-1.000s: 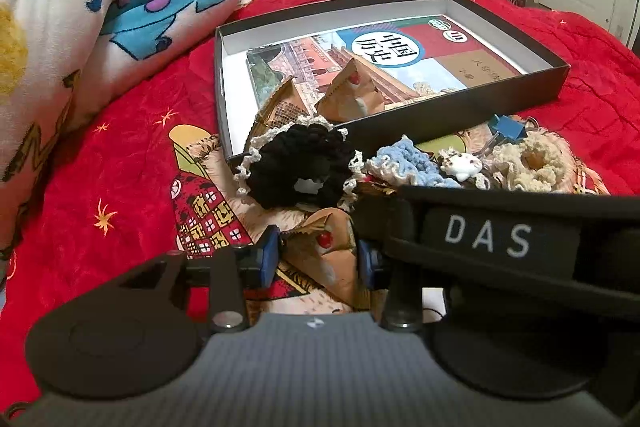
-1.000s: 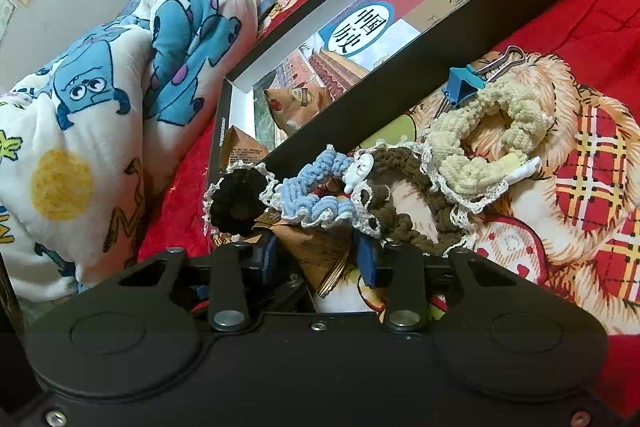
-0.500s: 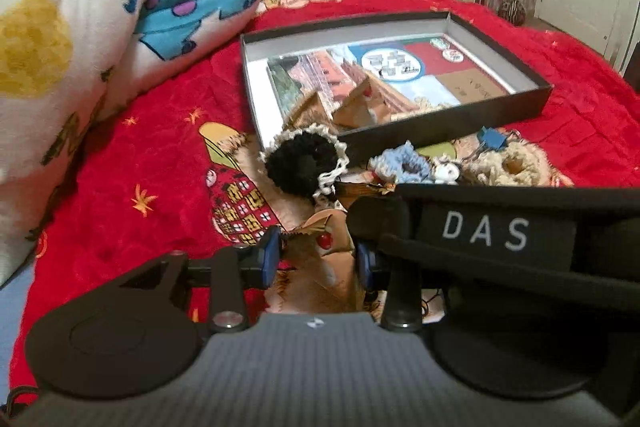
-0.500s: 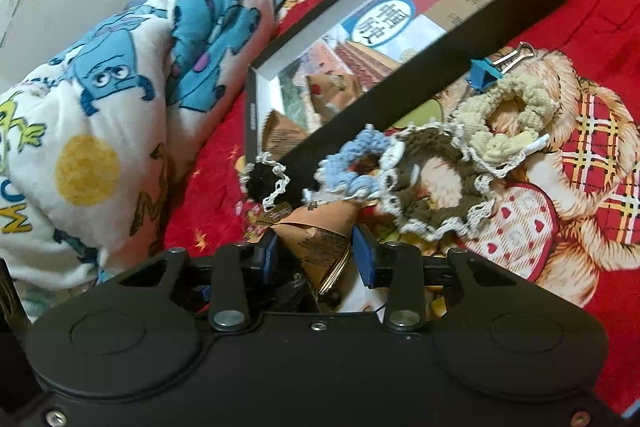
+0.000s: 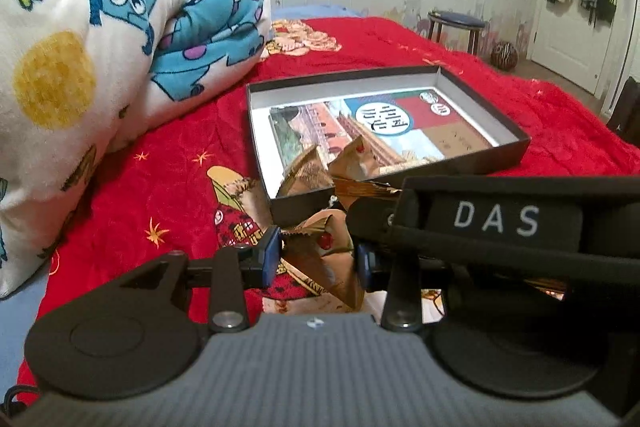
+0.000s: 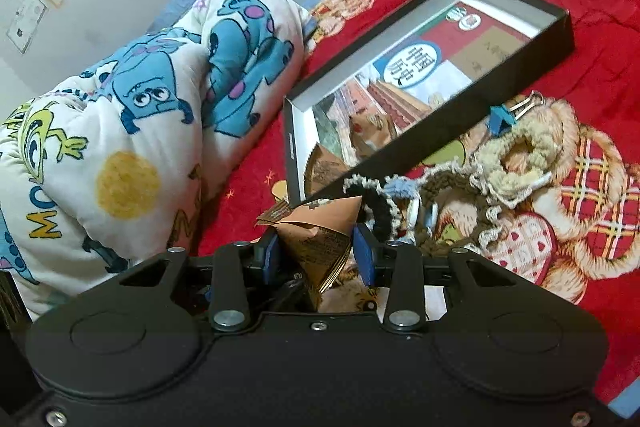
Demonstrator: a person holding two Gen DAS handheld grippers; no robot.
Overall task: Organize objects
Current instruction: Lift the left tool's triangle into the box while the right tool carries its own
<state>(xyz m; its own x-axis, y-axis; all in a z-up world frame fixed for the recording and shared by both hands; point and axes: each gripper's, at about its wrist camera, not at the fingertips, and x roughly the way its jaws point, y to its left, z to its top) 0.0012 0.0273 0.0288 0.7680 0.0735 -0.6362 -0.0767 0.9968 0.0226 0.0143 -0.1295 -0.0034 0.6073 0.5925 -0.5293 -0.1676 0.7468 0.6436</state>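
**A:** What is shown, and where are the things to be tidied?

**B:** A bed covered in a red blanket (image 5: 168, 163) is seen from two gripper cameras. A shallow black box (image 6: 472, 99) lies open on it, with a picture book (image 5: 384, 123) laid flat inside and two brown pyramid-shaped packets (image 5: 320, 167) already placed at its near end. Just outside the box, on the blanket, several crocheted scrunchies (image 6: 516, 167) and a blue binder clip (image 6: 500, 119) are gathered in a loose heap. A rolled cartoon quilt (image 5: 120, 39) is piled to the left.

**A:** What is held by each gripper?

**B:** A brown packet (image 5: 320, 259) is pinched between the narrowly set jaws of the left gripper (image 5: 316, 259), low over the blanket and just short of the box's near wall. Another brown packet (image 6: 320, 239) is clamped the same way in the right gripper (image 6: 316, 255), which is seen close alongside in the left view.

**A:** Which step is in hand?

**B:** It is judged that both packets are being carried to the box to join the two inside.

**A:** What is called for next?

**B:** Each packet would probably need to be lifted over the near wall, set beside the others and released, one gripper at a time to avoid collision. The scrunchies and clip are not yet sorted.
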